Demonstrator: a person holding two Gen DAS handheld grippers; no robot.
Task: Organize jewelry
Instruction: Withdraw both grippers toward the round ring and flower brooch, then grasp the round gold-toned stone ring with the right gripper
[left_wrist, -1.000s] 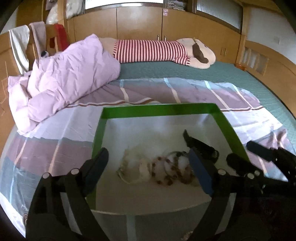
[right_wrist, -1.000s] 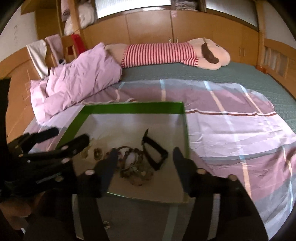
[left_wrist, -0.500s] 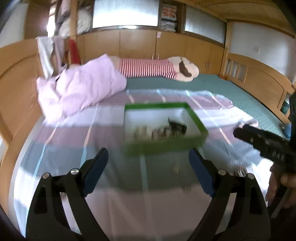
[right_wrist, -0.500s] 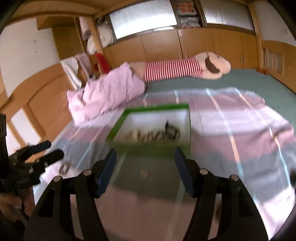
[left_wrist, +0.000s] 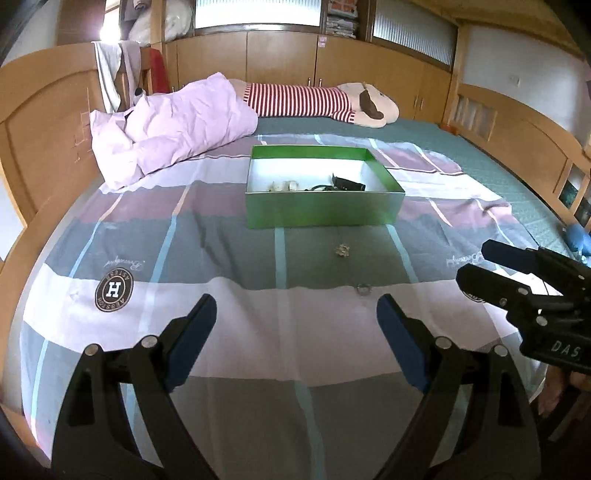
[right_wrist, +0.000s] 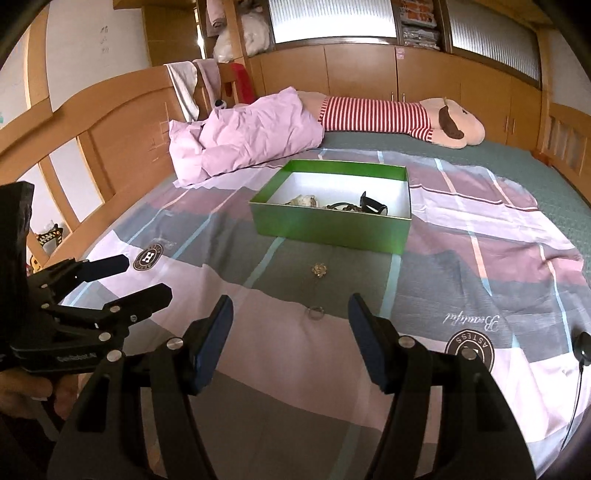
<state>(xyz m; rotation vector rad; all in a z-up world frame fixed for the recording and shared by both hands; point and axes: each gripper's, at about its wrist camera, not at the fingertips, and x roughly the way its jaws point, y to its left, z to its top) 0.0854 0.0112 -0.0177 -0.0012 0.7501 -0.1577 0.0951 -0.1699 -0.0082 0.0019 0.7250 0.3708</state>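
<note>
A green box (left_wrist: 321, 212) (right_wrist: 325, 227) with a white inside stands on the bed sheet and holds several jewelry pieces, among them a black band (left_wrist: 347, 183) (right_wrist: 373, 204) and pale beads (left_wrist: 282, 185) (right_wrist: 304, 201). In front of the box a small gold piece (left_wrist: 342, 250) (right_wrist: 318, 269) lies on the sheet. Nearer to me lies a silver ring (left_wrist: 363, 290) (right_wrist: 316, 312). My left gripper (left_wrist: 295, 323) hovers open and empty over the sheet, short of the ring. My right gripper (right_wrist: 290, 323) is open and empty too, with the ring just beyond its tips.
A crumpled pink duvet (left_wrist: 173, 129) and a long striped plush toy (left_wrist: 321, 101) lie at the far side of the bed. Wooden bed rails (right_wrist: 122, 122) run along both sides. A black cable (right_wrist: 580, 373) hangs at the right edge.
Both grippers have pulled back from over the green box toward the near end of the bed. The gold piece and the ring have come into view.
</note>
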